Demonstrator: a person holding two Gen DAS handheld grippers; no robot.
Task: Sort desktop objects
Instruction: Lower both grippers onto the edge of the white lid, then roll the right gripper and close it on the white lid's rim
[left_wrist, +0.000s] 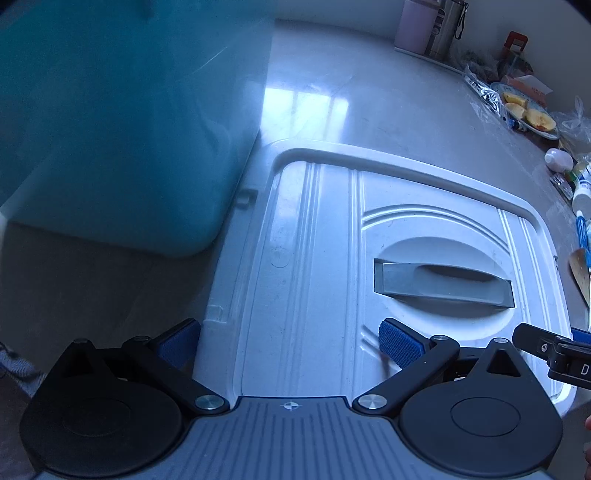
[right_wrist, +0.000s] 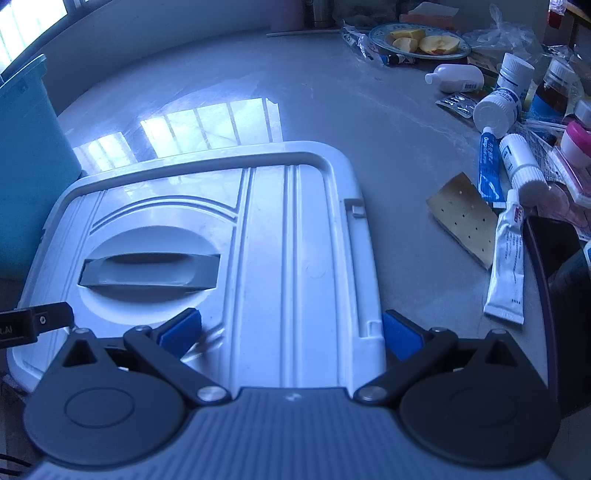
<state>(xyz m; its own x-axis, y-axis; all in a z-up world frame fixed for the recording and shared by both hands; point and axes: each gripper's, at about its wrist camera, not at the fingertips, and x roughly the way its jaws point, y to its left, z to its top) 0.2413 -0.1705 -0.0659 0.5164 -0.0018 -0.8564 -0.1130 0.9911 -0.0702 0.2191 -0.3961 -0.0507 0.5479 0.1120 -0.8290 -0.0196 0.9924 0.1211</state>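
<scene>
A white plastic box lid (left_wrist: 317, 240) with a grey recessed handle (left_wrist: 443, 282) lies flat on the grey table; it also shows in the right wrist view (right_wrist: 266, 236). My left gripper (left_wrist: 290, 341) is open, its blue pads (left_wrist: 400, 343) spread over the lid's near left part. My right gripper (right_wrist: 291, 332) is open, its pads (right_wrist: 181, 332) straddling the lid's near right edge. A teal box (left_wrist: 122, 122) stands left of the lid. Tubes (right_wrist: 506, 266), white bottles (right_wrist: 496, 109) and a tan plaster strip (right_wrist: 465, 218) lie to the right.
A plate of apple slices (right_wrist: 421, 42) sits at the back right among plastic bags. A pink flask (left_wrist: 415, 24) and a steel flask (left_wrist: 445, 29) stand by the wall. A dark object (right_wrist: 554, 251) is at the right table edge.
</scene>
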